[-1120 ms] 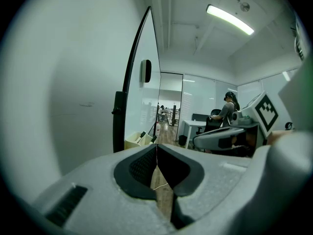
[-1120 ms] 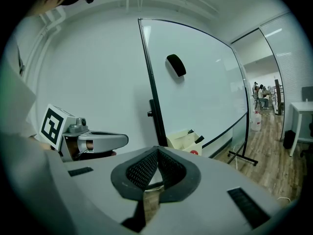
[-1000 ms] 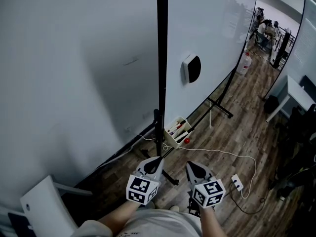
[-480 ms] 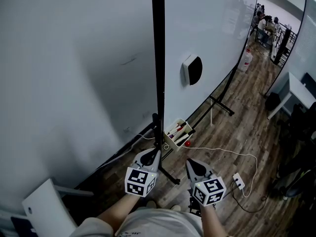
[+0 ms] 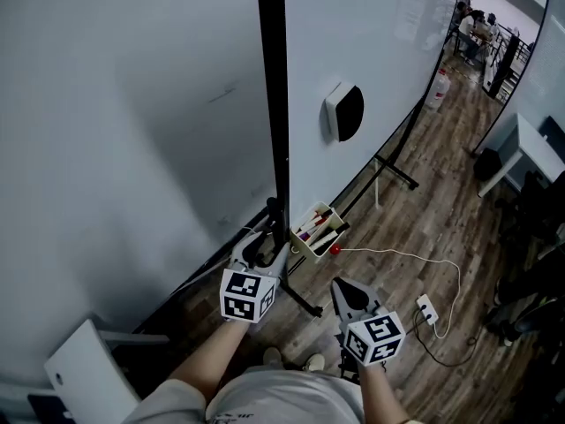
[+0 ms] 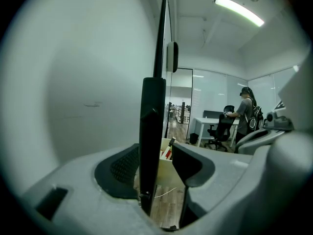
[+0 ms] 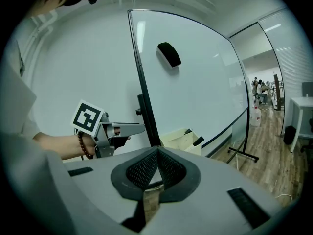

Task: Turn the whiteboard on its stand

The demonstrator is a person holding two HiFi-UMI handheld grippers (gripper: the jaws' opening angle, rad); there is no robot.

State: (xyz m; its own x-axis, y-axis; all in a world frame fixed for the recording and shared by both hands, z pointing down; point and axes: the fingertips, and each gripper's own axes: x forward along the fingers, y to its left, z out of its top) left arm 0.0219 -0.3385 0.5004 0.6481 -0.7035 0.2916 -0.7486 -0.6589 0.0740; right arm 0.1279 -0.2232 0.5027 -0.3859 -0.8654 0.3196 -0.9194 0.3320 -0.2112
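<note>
Whiteboard, big, white and shiny with a thin black frame (image 5: 371, 51), stands up on its stand right in front of the person; there is one. One tall black side pole (image 5: 272, 104) sits between the jaws of the left gripper (image 5: 261, 247). They have just opened wide and do not squeeze it, so it may slip out and the board won't turn. One cream box of pens (image 5: 316, 230) and one dark round eraser (image 5: 342, 111) could fall off in the swing. Two grippers; the right gripper (image 5: 350, 291) is closed on nothing.

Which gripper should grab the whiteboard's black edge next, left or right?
Left. The left gripper has just been opening its jaws, with the whiteboard frame between them, ungripped. The right gripper is shut, farther back.
</note>
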